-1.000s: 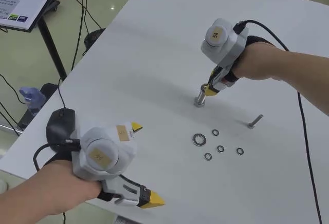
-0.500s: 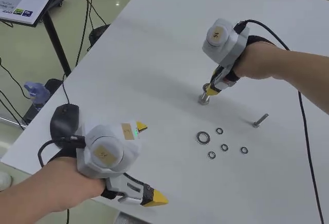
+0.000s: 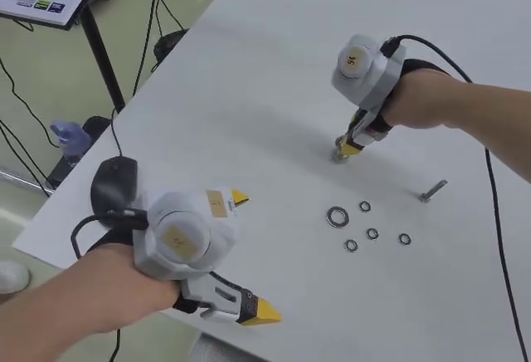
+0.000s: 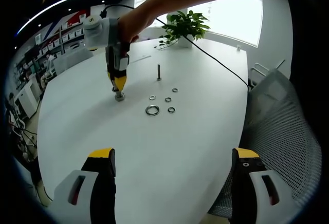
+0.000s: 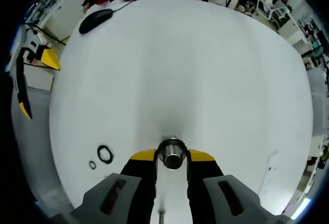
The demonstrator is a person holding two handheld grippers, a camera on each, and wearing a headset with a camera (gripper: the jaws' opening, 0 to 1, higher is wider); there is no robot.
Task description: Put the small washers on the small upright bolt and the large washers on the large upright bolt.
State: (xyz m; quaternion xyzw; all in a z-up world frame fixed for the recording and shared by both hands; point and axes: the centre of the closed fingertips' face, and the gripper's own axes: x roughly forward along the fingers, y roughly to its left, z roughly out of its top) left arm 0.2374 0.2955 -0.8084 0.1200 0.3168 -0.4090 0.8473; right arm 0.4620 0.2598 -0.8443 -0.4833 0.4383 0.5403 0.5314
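One white table (image 3: 249, 71): left claw (image 4: 173, 154) spread, right claw (image 3: 348, 148) pinching large bolt (image 5: 172, 153); mouse (image 3: 114, 183) at edge, plant (image 4: 187, 23) beyond.

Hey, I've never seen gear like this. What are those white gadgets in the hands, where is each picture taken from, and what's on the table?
A person holds a two-jaw gripper in each hand. One picture comes from a headset camera looking down. The two round ones come from cameras on the grippers. On the white table stand a large bolt and a small bolt, with one large washer and four small washers lying loose. The right gripper is closed around the large bolt. The left gripper is open, holding nothing.
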